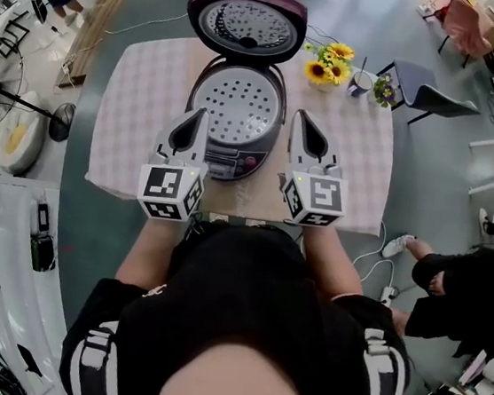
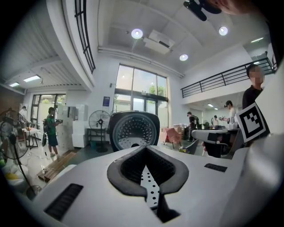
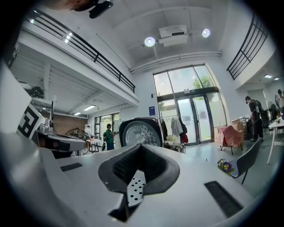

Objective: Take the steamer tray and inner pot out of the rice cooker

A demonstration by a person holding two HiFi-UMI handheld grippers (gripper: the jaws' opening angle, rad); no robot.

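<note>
Two grippers, both clenched and seemingly empty: my left gripper [image 1: 201, 114] and right gripper [image 1: 299, 115] flank the open rice cooker [image 1: 234, 159]. Its steamer tray [image 1: 238, 102] sits inside, the inner pot presumably beneath it; neither is out yet.

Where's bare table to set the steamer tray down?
Two bare patches of tablecloth: left of the rice cooker out to the cloth edge, and right of it, in front of the sunflowers and cup. Crowded: the back right corner, and the front middle by the left gripper and right gripper.
</note>
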